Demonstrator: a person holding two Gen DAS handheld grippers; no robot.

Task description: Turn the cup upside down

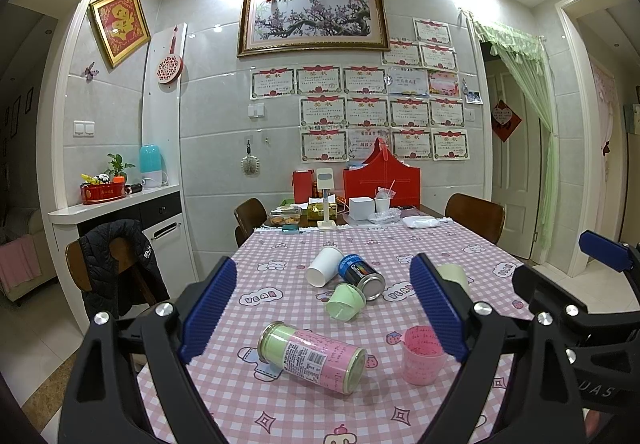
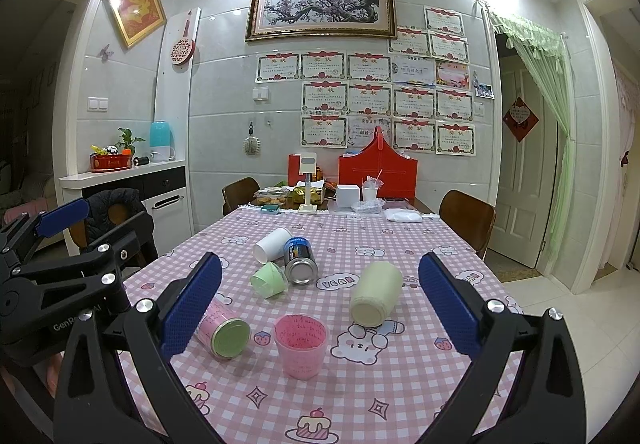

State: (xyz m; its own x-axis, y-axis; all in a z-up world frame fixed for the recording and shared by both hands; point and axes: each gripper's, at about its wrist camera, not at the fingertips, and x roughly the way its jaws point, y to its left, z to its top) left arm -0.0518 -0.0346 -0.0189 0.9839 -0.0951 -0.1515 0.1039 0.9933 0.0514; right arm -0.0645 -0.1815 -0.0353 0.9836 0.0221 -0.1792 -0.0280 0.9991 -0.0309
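A translucent pink cup (image 2: 300, 346) stands upright, mouth up, on the pink checked tablecloth (image 2: 400, 396); it also shows in the left wrist view (image 1: 422, 356). My right gripper (image 2: 320, 306) is open and empty, above and just short of the cup, which sits between its blue fingers (image 2: 192, 308). My left gripper (image 1: 322, 310) is open and empty, hovering to the left over a lying pink-and-green can (image 1: 312, 358).
Lying on the cloth are a white paper cup (image 2: 272, 244), a blue can (image 2: 300, 260), a green cup (image 2: 269, 280) and a cream cylinder (image 2: 376, 294). Boxes and clutter stand at the table's far end (image 2: 360, 196). Chairs flank the table (image 2: 466, 220).
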